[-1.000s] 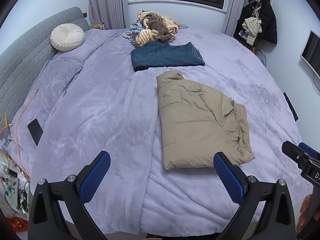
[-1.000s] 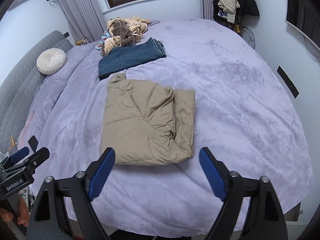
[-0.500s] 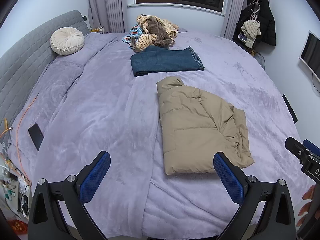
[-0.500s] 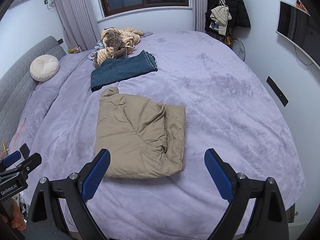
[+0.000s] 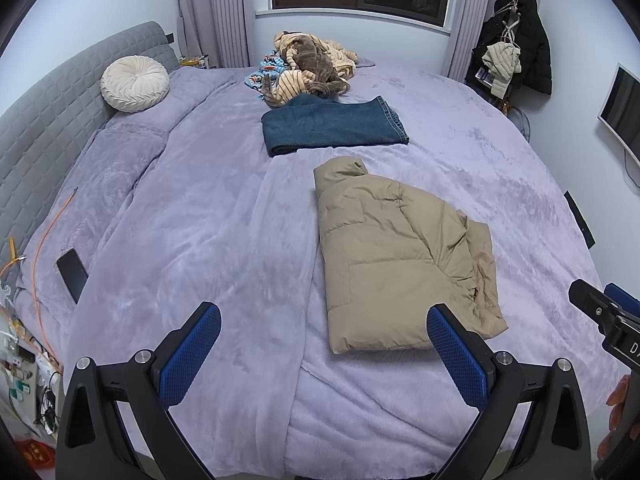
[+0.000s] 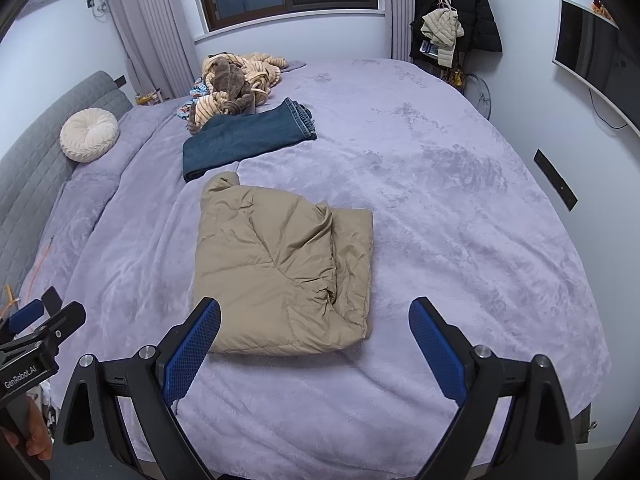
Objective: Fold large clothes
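Observation:
A tan puffer jacket lies folded into a rough rectangle on the purple bedspread, collar pointing toward the window. My left gripper hovers open above the bed's near edge, the jacket's near hem just past its right finger. My right gripper is open too, held back from the jacket's near hem, nothing between its blue pads. Each gripper shows at the edge of the other's view.
Folded blue jeans lie beyond the jacket, with a heap of striped and brown clothes behind them. A round cream cushion rests by the grey headboard. A phone lies at the bed's left edge.
Both grippers have drawn back and risen from the bed, so the jacket sits farther away in each view. Both stay open; the jacket has not moved.

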The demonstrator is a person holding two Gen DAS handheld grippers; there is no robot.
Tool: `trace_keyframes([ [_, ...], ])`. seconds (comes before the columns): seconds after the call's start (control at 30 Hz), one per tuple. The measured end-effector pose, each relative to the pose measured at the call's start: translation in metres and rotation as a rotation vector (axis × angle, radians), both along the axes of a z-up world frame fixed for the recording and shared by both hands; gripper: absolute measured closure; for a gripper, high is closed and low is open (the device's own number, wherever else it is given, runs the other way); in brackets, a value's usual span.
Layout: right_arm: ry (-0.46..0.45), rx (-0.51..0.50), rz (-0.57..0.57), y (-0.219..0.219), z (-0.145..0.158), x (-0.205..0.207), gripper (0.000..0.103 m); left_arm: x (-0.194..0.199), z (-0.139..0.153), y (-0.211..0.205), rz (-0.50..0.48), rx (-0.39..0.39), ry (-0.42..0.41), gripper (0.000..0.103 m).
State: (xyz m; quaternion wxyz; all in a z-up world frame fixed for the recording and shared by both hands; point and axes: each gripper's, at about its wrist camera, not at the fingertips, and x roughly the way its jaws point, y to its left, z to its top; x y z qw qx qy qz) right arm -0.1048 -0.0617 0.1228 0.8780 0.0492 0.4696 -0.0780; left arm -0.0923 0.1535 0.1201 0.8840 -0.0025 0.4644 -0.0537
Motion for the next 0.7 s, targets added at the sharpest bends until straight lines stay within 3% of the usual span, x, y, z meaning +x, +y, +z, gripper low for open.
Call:
trace_keyframes([
  [0.7,0.002,-0.002,0.001,0.0024,0.0002,-0.0001,0.007,0.0067,0.0039,-0.0003,0.009,0.003,-0.002,0.0],
])
